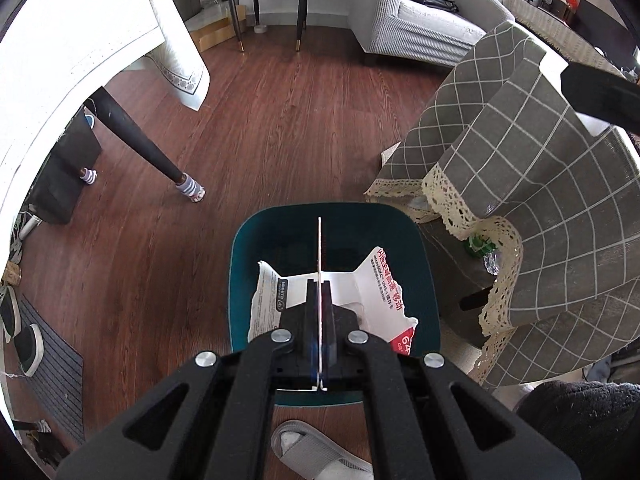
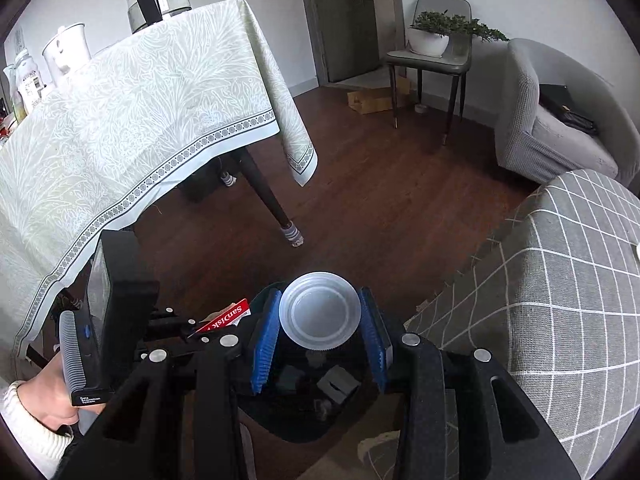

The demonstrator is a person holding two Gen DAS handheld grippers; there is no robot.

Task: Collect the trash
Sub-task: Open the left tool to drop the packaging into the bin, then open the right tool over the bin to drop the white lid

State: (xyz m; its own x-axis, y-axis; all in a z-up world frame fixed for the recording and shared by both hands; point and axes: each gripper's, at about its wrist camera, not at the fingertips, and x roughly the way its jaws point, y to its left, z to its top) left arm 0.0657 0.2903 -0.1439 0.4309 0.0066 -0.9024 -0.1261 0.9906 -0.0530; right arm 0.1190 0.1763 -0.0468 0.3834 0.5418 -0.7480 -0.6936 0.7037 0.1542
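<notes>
My left gripper (image 1: pixel 320 280) is clenched on a thin card (image 1: pixel 319 248), held edge-on over the teal bin (image 1: pixel 240 264), where a torn white wrapper (image 1: pixel 384 280) lies. My right gripper (image 2: pixel 320 320) clasps a clear cup (image 2: pixel 320 310) between its 2 blue pads (image 2: pixel 264 336), above the same bin (image 2: pixel 280 420), beside the checked cloth (image 2: pixel 560 300).

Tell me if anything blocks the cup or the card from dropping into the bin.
Nothing visible does. The right gripper holds the plastic cup over the open bin, and the left gripper holds the thin card above the bin, where torn packaging already lies.
</notes>
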